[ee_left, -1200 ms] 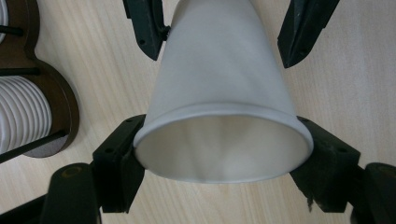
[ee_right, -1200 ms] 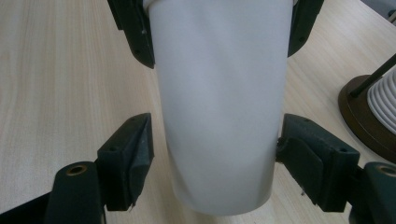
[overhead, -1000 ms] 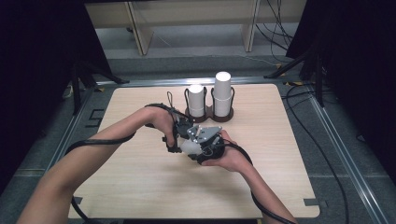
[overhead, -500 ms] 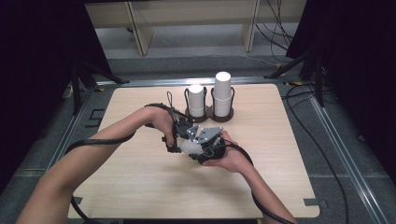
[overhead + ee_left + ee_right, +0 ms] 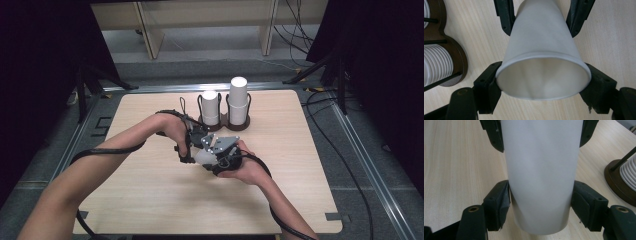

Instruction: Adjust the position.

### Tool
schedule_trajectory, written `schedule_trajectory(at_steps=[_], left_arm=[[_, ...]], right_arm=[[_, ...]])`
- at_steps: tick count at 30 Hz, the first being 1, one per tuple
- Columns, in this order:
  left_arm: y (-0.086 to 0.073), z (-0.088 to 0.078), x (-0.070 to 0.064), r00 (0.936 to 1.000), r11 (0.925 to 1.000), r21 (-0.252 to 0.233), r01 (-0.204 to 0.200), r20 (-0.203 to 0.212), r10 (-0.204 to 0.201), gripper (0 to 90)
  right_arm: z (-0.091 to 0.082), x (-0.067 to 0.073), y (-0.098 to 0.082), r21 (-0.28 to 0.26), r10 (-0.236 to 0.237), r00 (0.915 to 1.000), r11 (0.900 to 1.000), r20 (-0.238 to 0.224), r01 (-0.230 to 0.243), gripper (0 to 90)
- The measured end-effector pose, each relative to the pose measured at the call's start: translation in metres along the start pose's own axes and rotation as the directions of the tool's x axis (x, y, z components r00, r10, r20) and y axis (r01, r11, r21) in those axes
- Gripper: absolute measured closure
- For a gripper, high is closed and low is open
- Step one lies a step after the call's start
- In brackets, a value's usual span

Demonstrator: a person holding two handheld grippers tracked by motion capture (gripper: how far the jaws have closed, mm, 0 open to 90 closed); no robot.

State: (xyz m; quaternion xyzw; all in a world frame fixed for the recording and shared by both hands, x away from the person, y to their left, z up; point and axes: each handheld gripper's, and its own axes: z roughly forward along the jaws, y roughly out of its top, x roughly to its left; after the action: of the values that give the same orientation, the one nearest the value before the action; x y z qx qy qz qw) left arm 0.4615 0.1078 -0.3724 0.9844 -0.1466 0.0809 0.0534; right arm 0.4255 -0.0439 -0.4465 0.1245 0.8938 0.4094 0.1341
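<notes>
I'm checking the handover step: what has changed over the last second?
The right gripper has just been closing its fingers onto the base end of the white paper cup; they now press its sides. The left gripper stays clamped at the cup's open rim. Both hands kept their place, and the two white cup stacks remain in the dark brown holder.

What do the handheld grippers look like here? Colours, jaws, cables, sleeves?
Both are black. The left gripper has chunky black jaws with screw holes; the right gripper has the same jaws plus a grey three-cornered plate on top. A black cable trails from each. Forearms are bare, no sleeves.
</notes>
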Motion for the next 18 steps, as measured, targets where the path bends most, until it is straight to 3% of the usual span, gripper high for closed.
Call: schedule_trajectory(at_steps=[8,10,11,13,14,15,17,18], left_arm=[[0.001,-0.001,0.000,1.0000,0.9999,-0.015,0.005,0.007,-0.005,25.2],[0.000,-0.002,0.000,0.9999,0.9994,-0.034,0.011,0.006,-0.010,24.3],[-0.001,-0.003,0.001,0.9999,0.9984,-0.054,0.015,0.007,-0.015,23.3],[-0.003,-0.004,0.001,0.9992,0.9955,-0.089,0.032,-0.020,-0.034,19.9],[-0.005,-0.003,0.000,0.9974,0.9898,-0.131,0.057,-0.037,-0.062,17.8],[-0.006,-0.004,0.001,0.9962,0.9878,-0.145,0.057,-0.057,-0.066,15.7],[-0.009,-0.005,0.000,0.9916,0.9749,-0.207,0.082,-0.081,-0.101,13.7],[-0.011,-0.005,-0.001,0.9877,0.9650,-0.243,0.099,-0.094,-0.125,12.6]], right_arm=[[0.001,0.001,-0.002,-0.003,0.015,0.9999,1.000,-0.006,-0.015,35.5],[0.000,0.002,-0.003,0.000,0.024,0.9997,1.000,-0.011,-0.024,35.9],[-0.001,-0.001,-0.003,-0.011,-0.006,1.0000,1.000,-0.007,0.005,35.9],[-0.002,0.000,-0.005,-0.010,0.015,0.9999,1.000,0.002,-0.015,36.2],[-0.002,-0.001,-0.006,-0.018,0.005,1.0000,1.000,0.006,-0.005,36.3],[-0.004,-0.001,-0.007,-0.022,0.018,0.9998,1.000,0.009,-0.018,36.3],[-0.006,-0.001,-0.009,-0.034,0.031,0.9995,0.999,0.003,-0.031,36.4],[-0.007,-0.001,-0.011,-0.045,0.041,0.9989,0.998,0.020,-0.041,36.4]])
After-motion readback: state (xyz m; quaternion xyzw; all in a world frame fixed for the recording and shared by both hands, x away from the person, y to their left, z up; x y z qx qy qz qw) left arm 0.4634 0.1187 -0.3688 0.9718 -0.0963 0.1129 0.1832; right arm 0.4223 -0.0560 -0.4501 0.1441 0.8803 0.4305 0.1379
